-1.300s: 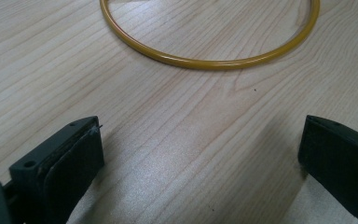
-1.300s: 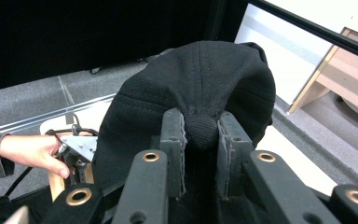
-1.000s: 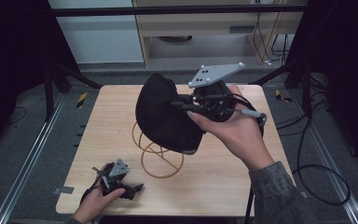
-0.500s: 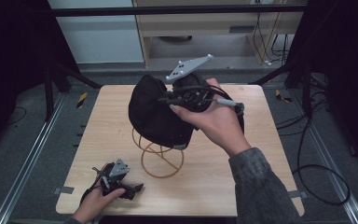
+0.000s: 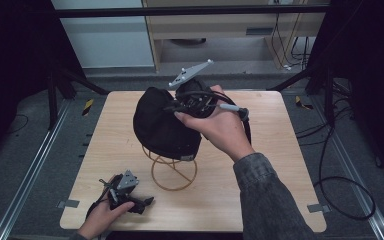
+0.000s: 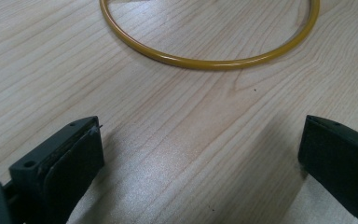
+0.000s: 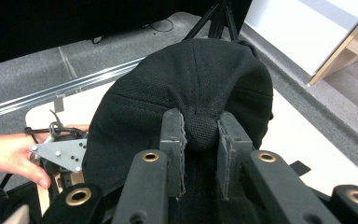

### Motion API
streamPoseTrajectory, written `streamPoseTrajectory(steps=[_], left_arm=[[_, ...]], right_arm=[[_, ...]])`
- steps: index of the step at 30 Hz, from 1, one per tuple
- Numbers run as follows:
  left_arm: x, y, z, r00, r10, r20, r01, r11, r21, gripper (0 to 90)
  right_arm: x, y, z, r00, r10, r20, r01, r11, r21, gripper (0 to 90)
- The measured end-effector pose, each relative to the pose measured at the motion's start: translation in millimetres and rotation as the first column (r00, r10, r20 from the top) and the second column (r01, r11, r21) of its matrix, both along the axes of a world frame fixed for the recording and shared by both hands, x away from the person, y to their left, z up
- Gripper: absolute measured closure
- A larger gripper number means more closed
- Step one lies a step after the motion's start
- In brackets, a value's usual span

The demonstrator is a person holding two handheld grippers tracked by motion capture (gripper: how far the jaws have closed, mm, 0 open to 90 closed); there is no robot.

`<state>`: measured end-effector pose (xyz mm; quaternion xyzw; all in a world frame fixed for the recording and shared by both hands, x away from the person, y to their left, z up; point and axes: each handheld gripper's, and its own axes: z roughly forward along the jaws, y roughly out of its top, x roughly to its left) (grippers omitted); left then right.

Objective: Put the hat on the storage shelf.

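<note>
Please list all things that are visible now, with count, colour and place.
Cap: 1, black, on the wire stand, its top button between the right gripper's fingers.
Stand: 1, gold wire, table centre, ring base flat.
Table: 1, light wood.
Shelf: 1, beige, behind the table.
Cables: several, black, floor at right.
Left gripper: 1, black, open, low over the table's near-left corner.
Right gripper: 1, black, shut on the cap.
Hands: 2, one on each gripper.

Cap sits on wire stand mid-table; left gripper at front-left corner.
</note>
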<state>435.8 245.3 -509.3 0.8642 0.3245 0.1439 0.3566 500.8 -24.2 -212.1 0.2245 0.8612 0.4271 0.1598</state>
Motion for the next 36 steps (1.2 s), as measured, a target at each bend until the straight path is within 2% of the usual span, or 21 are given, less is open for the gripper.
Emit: streamPoseTrajectory(steps=[30, 36], left_arm=[[-0.1, 0.0, 0.0, 1.0000, 0.000, 0.000, 0.000, 1.0000, 0.000, 0.0], [0.0, 0.0, 0.0, 1.0000, 0.000, 0.000, 0.000, 1.0000, 0.000, 0.0]], right_arm=[[8.7, 21.6, -19.7, 0.9992, 0.008, -0.040, -0.010, 0.999, -0.052, 74.1], [10.4, 21.4, -22.3, 0.9989, 0.006, -0.046, -0.008, 0.999, -0.048, 74.0]])
